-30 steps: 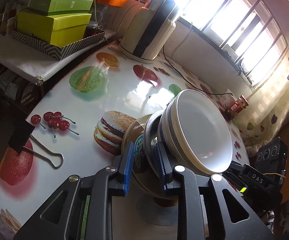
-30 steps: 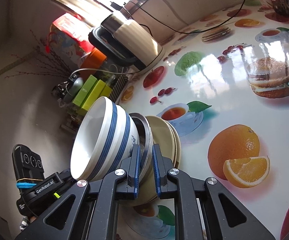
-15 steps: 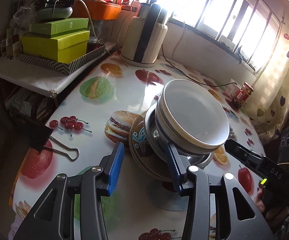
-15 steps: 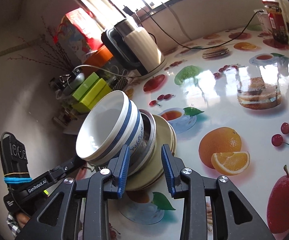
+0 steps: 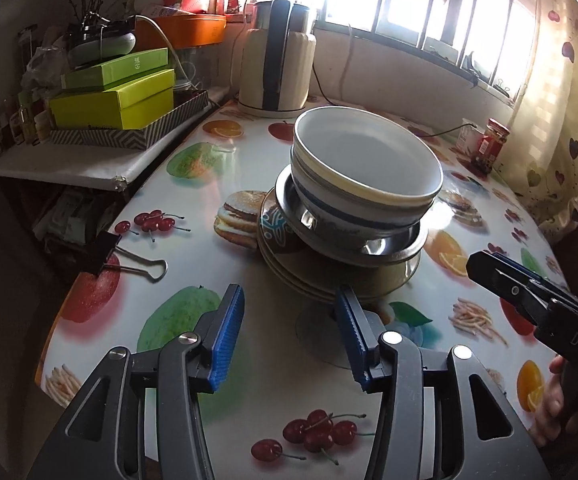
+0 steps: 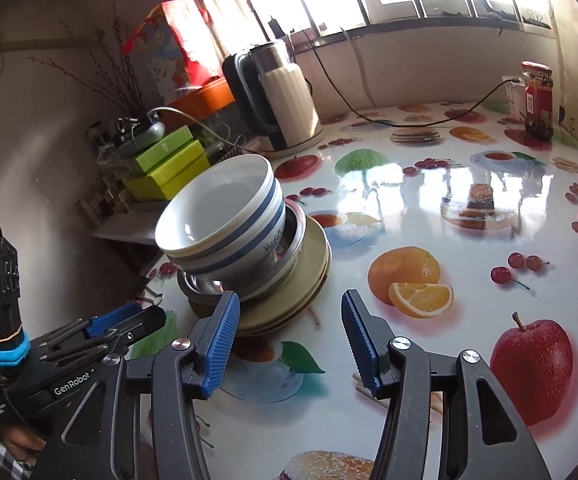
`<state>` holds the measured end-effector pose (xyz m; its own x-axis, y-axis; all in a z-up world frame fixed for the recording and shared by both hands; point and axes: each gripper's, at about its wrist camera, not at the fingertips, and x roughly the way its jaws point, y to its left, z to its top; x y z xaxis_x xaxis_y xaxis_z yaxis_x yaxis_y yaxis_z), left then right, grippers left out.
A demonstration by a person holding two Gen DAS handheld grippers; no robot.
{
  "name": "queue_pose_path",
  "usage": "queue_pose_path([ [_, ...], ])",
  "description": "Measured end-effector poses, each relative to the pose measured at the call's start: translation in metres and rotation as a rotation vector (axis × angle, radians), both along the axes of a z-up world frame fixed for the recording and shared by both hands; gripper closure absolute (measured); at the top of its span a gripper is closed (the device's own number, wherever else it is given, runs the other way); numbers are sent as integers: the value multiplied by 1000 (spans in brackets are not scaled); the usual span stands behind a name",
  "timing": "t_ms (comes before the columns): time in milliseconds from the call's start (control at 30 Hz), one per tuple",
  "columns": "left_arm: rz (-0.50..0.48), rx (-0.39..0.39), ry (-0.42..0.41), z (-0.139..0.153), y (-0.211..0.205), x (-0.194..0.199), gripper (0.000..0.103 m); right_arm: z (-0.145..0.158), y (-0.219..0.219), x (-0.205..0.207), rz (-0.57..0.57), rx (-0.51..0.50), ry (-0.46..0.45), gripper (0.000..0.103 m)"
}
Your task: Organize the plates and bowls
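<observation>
Both your hand-held grippers, left and right, gape empty; stack seemingly leans, so nudging the counter risks toppling.

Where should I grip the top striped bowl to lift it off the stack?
Take the striped bowl by its rim, one finger inside and one outside, coming from above on the near side. It sits upright and open on top of the steel bowl, rim fully exposed; the rounded wall probably slips.

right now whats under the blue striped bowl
The blue striped bowl sits in a steel bowl, on stacked plates. The plates' centres are covered.
</observation>
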<state>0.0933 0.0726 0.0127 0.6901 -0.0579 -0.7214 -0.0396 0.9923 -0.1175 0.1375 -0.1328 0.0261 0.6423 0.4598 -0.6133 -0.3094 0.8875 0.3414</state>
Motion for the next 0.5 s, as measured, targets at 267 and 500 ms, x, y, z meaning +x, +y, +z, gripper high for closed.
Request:
queue_pose_path([
  [267,-6,26,22,-10,-7,-10,52,-7,11,-17,23,-83,-5,38],
  [500,10,52,16,-16,-11,-19,52,-13,12,-27,-12,-133,8,35],
])
